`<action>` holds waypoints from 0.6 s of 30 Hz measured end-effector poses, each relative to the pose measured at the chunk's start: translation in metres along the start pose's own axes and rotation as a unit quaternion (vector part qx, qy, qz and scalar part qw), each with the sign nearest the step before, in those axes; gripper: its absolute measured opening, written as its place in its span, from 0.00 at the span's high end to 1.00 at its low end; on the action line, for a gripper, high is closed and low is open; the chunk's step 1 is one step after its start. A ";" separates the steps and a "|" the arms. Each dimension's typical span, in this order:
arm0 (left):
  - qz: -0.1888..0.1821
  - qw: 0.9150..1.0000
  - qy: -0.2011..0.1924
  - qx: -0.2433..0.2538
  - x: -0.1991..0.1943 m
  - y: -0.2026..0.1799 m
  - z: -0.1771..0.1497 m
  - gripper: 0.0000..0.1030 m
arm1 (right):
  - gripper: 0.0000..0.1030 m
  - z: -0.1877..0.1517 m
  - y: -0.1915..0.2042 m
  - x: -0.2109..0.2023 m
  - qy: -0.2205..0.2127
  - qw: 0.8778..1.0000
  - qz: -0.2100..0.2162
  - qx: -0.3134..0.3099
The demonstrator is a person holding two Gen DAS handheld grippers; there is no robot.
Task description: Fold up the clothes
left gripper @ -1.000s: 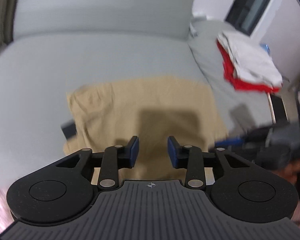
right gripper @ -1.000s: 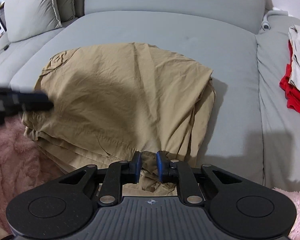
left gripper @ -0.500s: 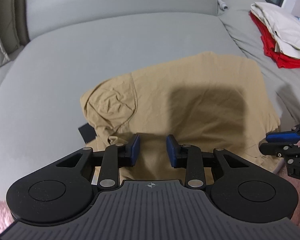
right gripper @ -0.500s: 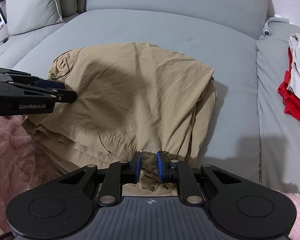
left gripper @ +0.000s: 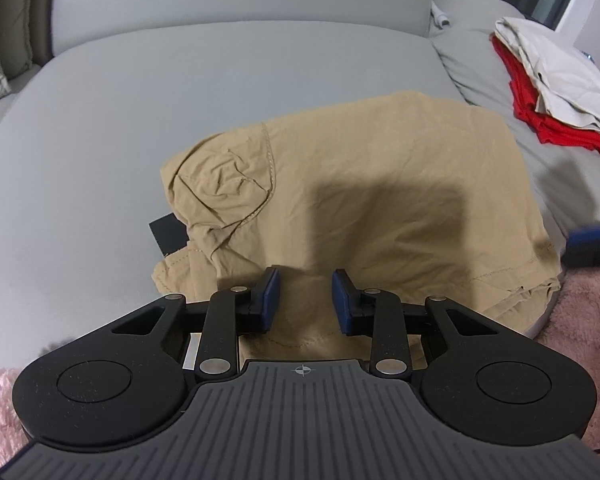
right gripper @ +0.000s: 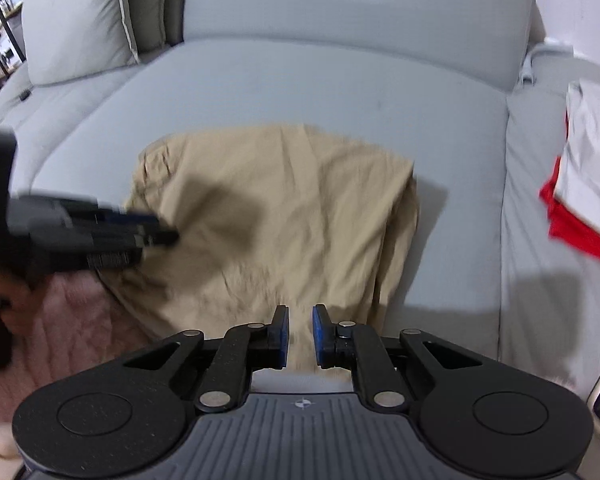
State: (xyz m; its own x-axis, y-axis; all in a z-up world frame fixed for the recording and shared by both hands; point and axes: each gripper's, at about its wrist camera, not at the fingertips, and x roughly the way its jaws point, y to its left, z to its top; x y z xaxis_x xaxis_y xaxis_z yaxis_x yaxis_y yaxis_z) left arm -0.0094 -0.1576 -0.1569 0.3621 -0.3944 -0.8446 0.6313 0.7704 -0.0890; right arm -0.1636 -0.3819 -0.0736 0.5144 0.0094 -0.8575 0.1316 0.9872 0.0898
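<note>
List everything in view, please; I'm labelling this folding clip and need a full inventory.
tan garment: one, tan, partly folded, mid-sofa
sofa: one, grey, under everything
cushion: one, grey, sofa's back left
folded clothes: one stack, red under off-white, sofa's right end
blanket: one, pink, fluffy, near edge
black patch: one, black, peeking from under the garment's left edge
left gripper: one, black with blue pads, open above the garment
right gripper: one, same colours, shut on the garment's near edge
hand: one, blurred, holding the left gripper
</note>
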 end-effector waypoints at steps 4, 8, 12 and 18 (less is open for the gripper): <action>0.000 1.000 -0.003 0.003 0.000 -0.002 -0.002 0.67 | 0.89 0.039 -0.002 0.006 -0.050 0.999 -0.017 -0.005; -0.001 1.000 -0.003 0.007 -0.001 -0.002 -0.003 0.67 | 0.89 0.065 -0.014 0.032 -0.085 0.996 -0.029 0.007; -0.004 1.000 -0.004 0.010 -0.002 -0.002 -0.004 0.68 | 0.90 0.055 -0.032 0.097 -0.017 0.998 -0.060 0.031; -0.042 0.995 -0.068 -0.060 -0.044 0.020 0.000 0.82 | 0.94 0.015 -0.041 0.094 -0.024 0.998 -0.056 0.020</action>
State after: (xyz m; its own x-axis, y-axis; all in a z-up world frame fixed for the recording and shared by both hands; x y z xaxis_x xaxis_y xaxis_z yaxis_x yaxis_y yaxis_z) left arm -0.0127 -0.1253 -0.1214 0.4068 -0.5177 -0.7527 0.5797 0.7831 -0.2253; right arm -0.1076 -0.4239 -0.1498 0.5342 -0.1099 -0.8382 0.2236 0.9746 0.0147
